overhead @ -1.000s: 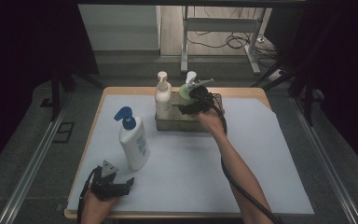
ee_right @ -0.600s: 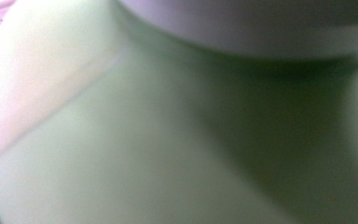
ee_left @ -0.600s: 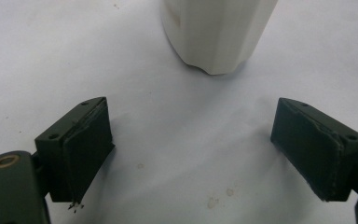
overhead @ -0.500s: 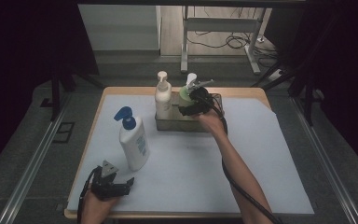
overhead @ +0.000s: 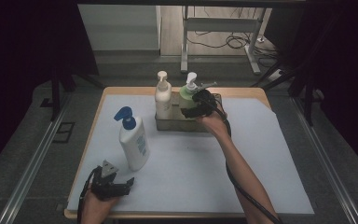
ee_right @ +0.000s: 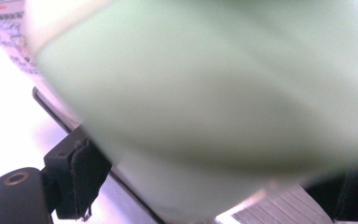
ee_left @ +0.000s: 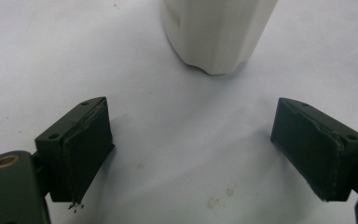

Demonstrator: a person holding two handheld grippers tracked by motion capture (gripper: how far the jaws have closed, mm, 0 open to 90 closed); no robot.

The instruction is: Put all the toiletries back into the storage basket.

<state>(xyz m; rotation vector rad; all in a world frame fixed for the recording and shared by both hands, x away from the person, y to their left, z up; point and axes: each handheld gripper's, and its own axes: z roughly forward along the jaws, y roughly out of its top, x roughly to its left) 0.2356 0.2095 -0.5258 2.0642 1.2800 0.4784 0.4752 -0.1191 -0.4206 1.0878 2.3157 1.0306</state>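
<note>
Almost nothing has shifted since the earlier frames: the right claw (overhead: 192, 108) stays at the pale green pump bottle with a white dispenser head (overhead: 187, 97), and the left claw (overhead: 121, 185) keeps its place at the near left of the surface (overhead: 261, 158), which is covered by a white sheet over a light wooden top. The green bottle stands upright in the right part of a low grey metal tray (overhead: 177, 125) at the far middle of the surface, just beside a cream-white pump bottle (overhead: 162, 99) that stands in the tray's left part. In the right gripper view the green bottle (ee_right: 223, 102) sits blurred between the jaws, which stand wide around its body; the left pad lies against its side, but the other pad is hidden at the frame's edge, so whether the bottle is truly clamped I cannot tell. The left claw (ee_left: 205, 154) rests low over the white sheet with its jaws spread wide and nothing between them. Ahead of it stands a tall white plastic bottle with a blue pump head (overhead: 133, 140), its base (ee_left: 216, 32) showing in the left gripper view, near the jaws but apart from them.
</note>
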